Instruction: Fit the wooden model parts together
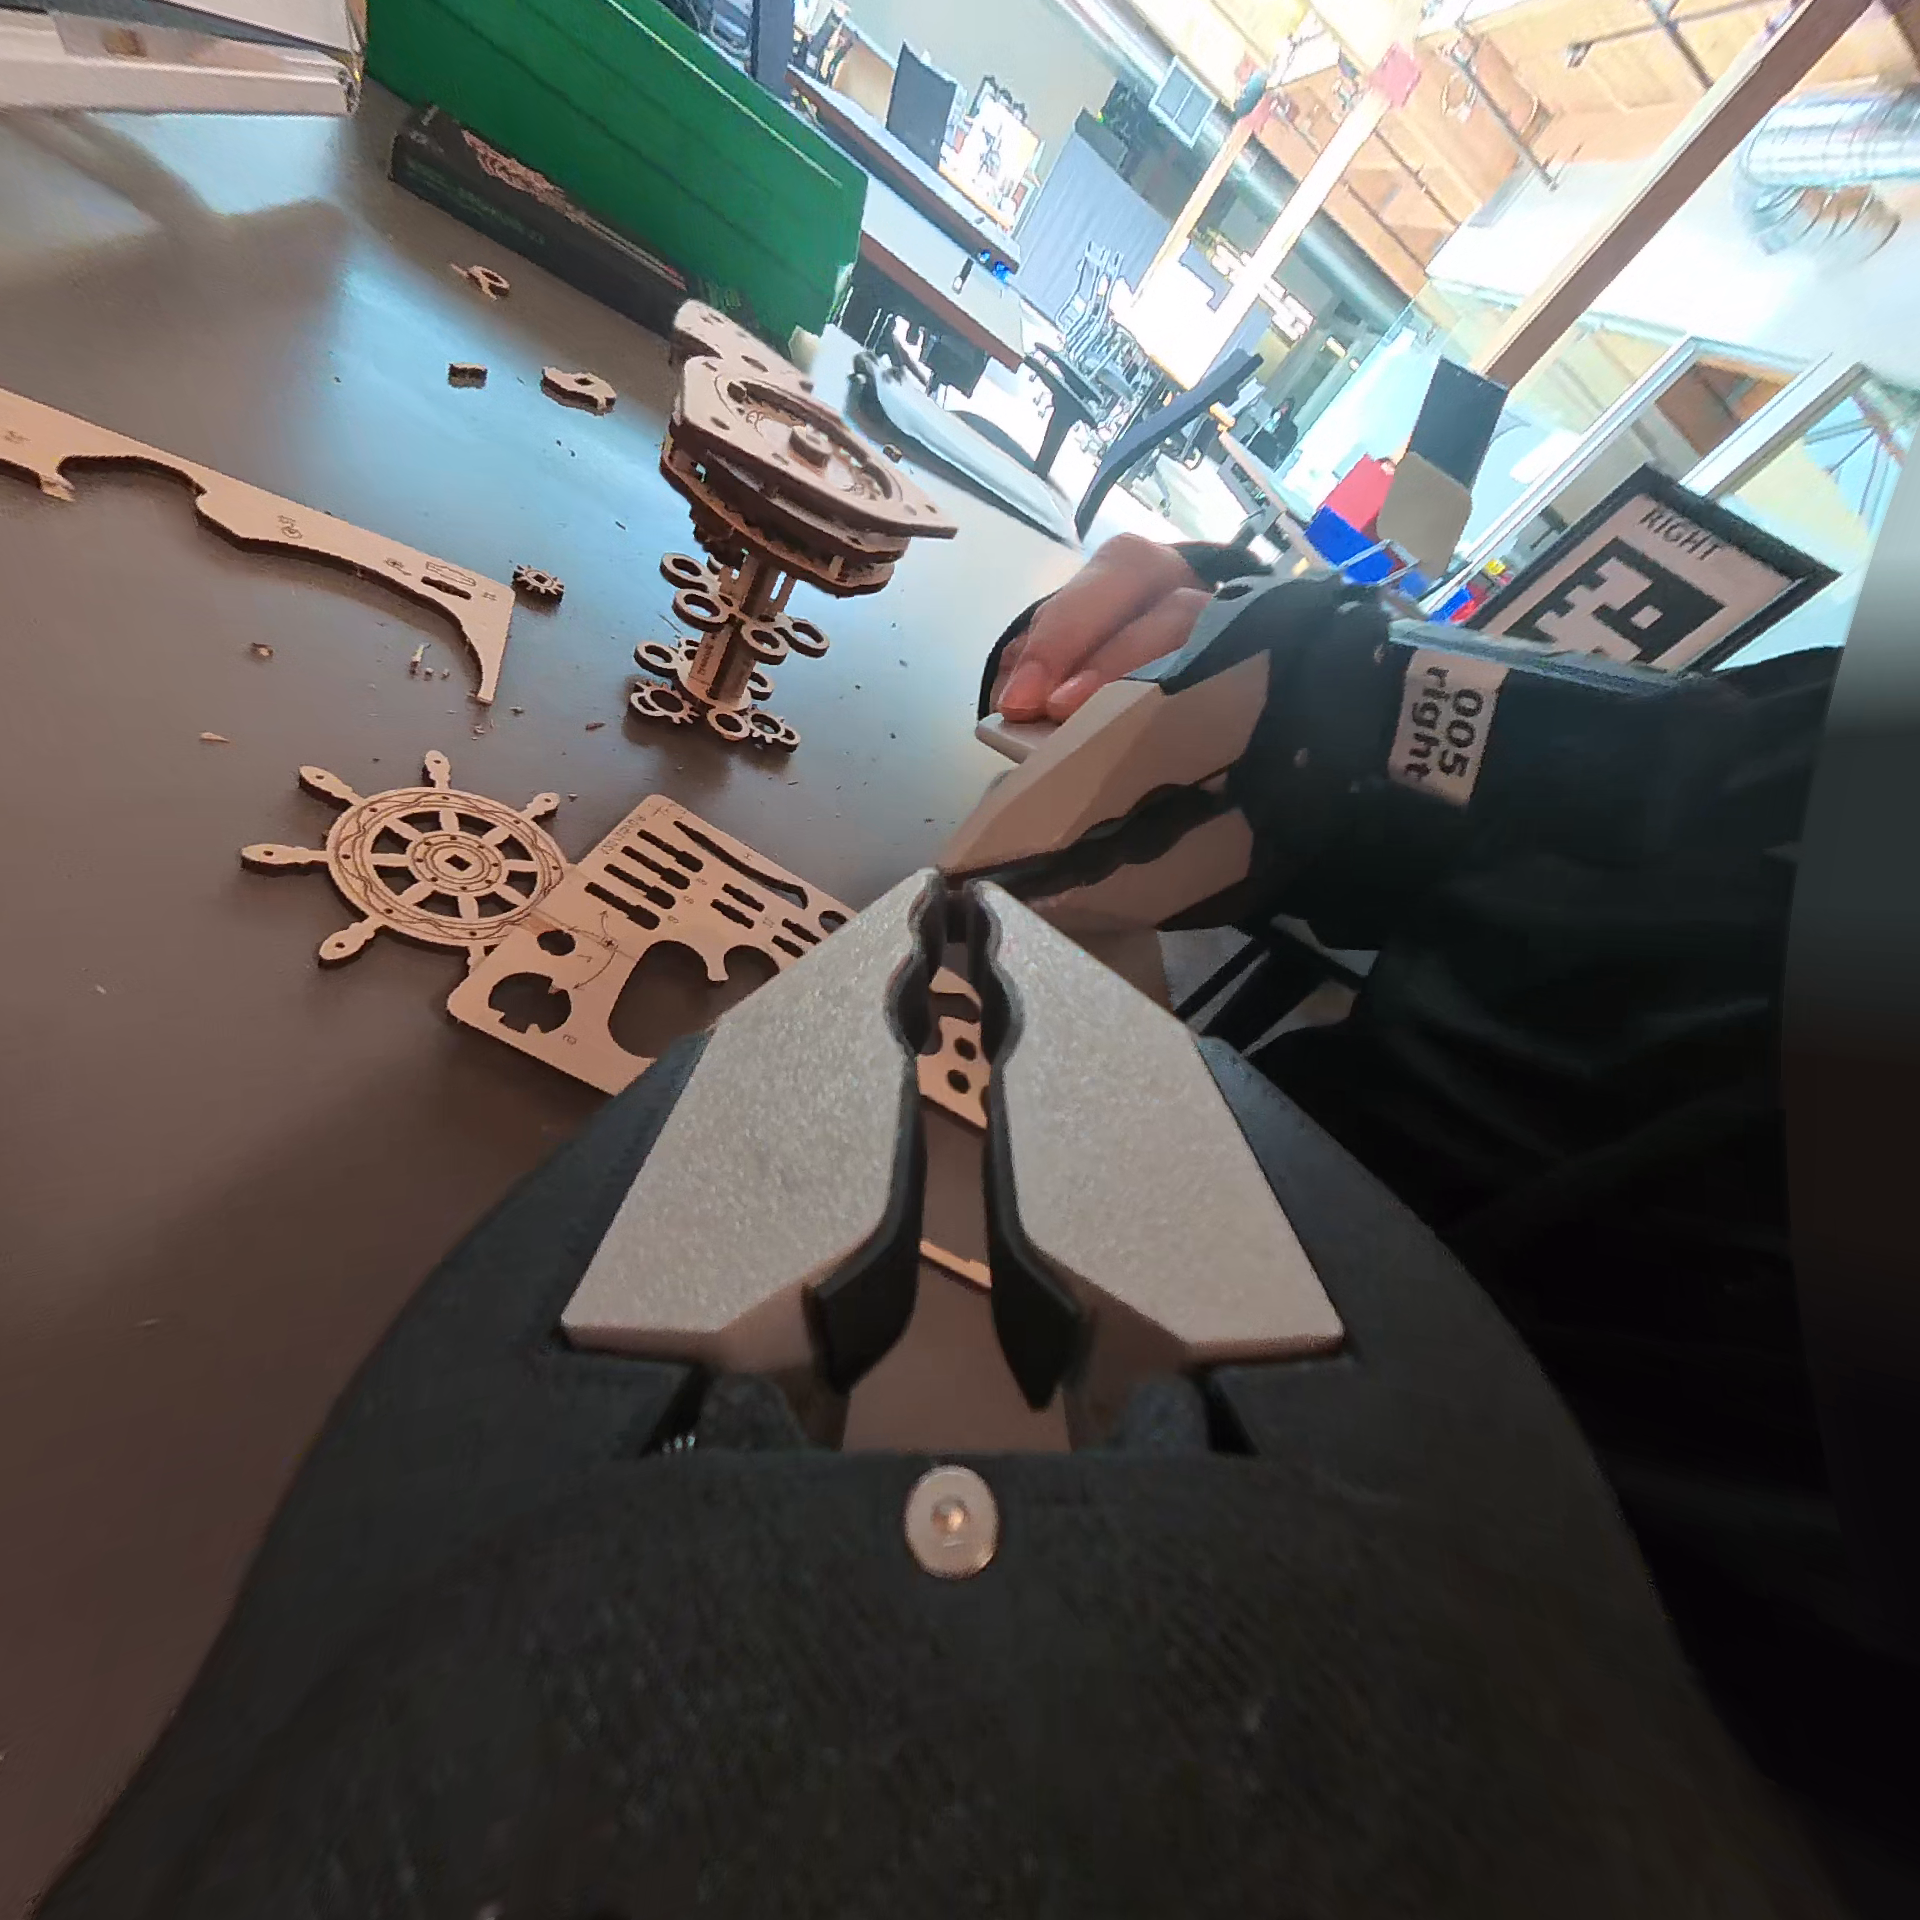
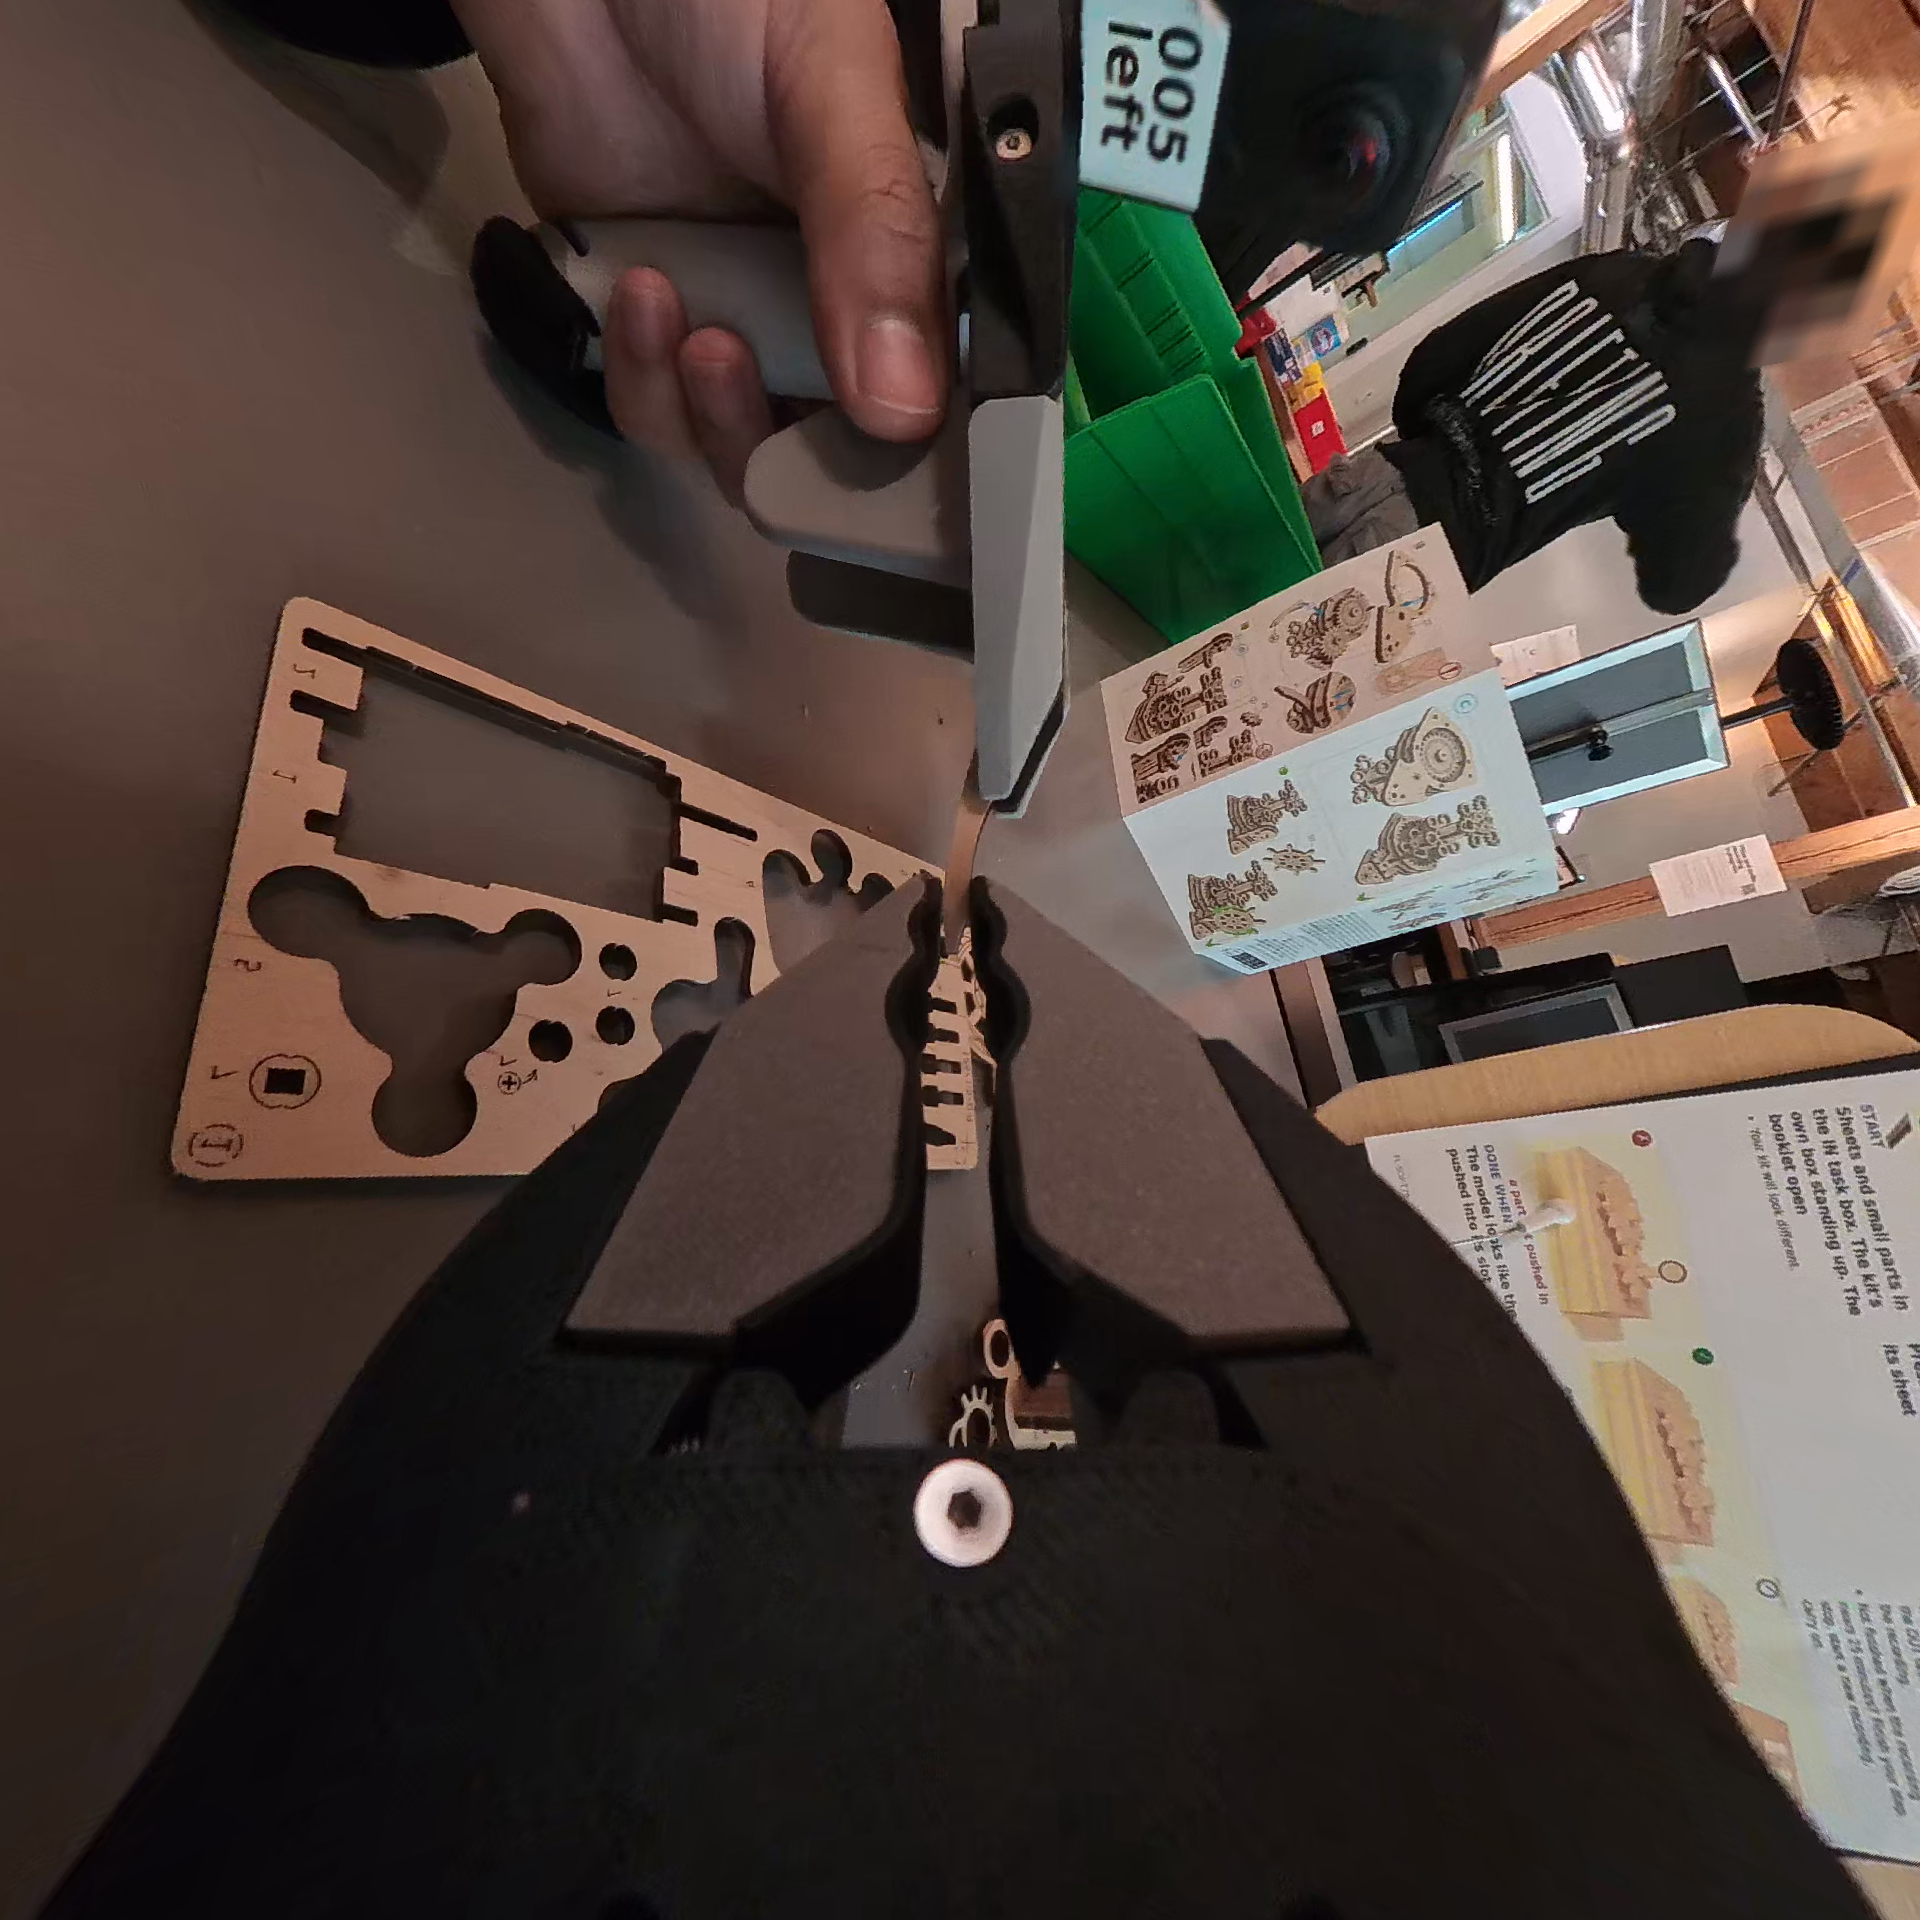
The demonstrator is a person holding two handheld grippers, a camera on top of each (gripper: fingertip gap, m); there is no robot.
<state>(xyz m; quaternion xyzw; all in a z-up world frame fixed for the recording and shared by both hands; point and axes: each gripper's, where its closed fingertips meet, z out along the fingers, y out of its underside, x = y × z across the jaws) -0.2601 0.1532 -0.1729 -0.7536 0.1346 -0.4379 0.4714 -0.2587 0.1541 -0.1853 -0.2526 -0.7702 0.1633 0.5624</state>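
Note:
My left gripper [image 1: 951, 885] and right gripper [image 2: 951, 896] meet tip to tip above the dark table. Both are shut on one thin wooden part [image 2: 962, 840], seen edge-on in the right wrist view between the two sets of tips. The right gripper [image 1: 961, 860] comes in from the right in the left wrist view, and the left gripper [image 2: 1004, 798] comes down from above in the right wrist view. The partly built wooden model [image 1: 769, 540] stands on the table beyond. A wooden ship's wheel [image 1: 436, 857] lies flat nearby. A punched-out sheet [image 1: 665, 966] lies under the grippers, also in the right wrist view [image 2: 468, 935].
A long curved sheet remnant [image 1: 312, 551] and small wood scraps lie at the left. A dark kit box [image 1: 520, 197] and green bin [image 1: 623, 135] stand behind. An open booklet [image 2: 1330, 748] stands near the table edge, and an instruction card [image 2: 1714, 1403] lies at the right.

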